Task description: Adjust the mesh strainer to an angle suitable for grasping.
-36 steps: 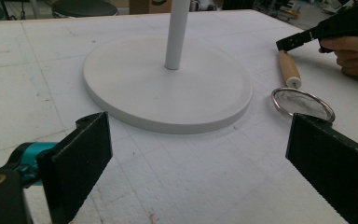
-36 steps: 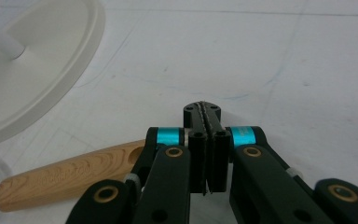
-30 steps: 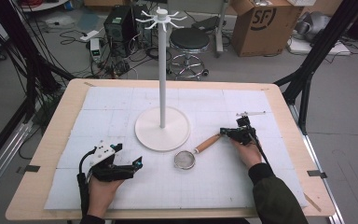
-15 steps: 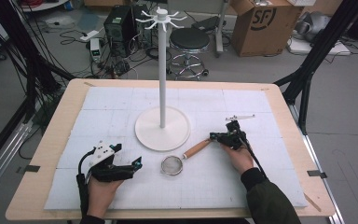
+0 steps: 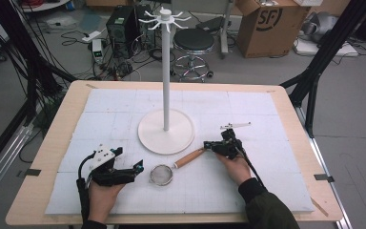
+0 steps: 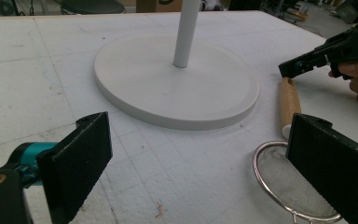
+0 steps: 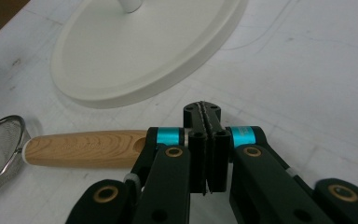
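Left gripper (image 5: 136, 168) rests low on the white mat (image 5: 267, 114) at the table's near left, held in the person's left hand (image 5: 102, 198); jaws spread wide apart, nothing between them. Just right of it lies a small mesh strainer (image 5: 161, 174), bowl flat on the mat, holding nothing. Its wooden handle (image 5: 189, 158) runs from the bowl up and to the right, long axis diagonal, passing just beside the round base of the white hook stand (image 5: 166, 130). Right gripper (image 5: 208, 145) sits at the handle's far end; jaws pressed together, with nothing seen between them, handle just beside them in the right gripper view. Cardboard box (image 5: 267, 21) on the floor beyond reads "SF".
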`<state>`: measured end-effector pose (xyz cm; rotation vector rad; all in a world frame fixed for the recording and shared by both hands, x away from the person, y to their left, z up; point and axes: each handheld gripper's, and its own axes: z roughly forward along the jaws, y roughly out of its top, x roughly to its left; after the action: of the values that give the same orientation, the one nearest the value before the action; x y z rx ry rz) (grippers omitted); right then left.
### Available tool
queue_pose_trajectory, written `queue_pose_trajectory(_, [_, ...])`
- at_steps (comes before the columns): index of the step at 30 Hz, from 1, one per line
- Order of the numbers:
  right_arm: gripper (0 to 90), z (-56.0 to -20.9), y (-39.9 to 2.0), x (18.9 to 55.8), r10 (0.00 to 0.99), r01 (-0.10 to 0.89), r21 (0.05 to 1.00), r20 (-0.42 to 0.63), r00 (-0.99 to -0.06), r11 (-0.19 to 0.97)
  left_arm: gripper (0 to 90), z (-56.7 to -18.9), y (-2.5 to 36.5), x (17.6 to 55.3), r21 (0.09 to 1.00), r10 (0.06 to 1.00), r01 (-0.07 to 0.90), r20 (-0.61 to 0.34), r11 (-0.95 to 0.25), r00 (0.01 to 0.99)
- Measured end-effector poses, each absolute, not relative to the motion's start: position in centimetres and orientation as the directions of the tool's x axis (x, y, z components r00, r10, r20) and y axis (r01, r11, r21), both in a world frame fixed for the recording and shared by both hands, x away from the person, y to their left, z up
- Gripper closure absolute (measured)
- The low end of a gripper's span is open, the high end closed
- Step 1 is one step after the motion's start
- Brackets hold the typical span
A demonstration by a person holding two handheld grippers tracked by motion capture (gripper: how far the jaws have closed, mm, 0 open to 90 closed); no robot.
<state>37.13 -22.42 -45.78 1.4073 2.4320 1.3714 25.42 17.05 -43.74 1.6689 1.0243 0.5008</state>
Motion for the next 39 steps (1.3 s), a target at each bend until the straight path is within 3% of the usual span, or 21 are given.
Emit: queue_pose_trajectory(39, [89.6,-45.8,-14.3,34.4,0.602,0.657,0.698,0.403,-0.69,0.286,7.9,-43.9,17.8,25.6,0.919,0.847,0.38,-0.121,-0.1,0.517])
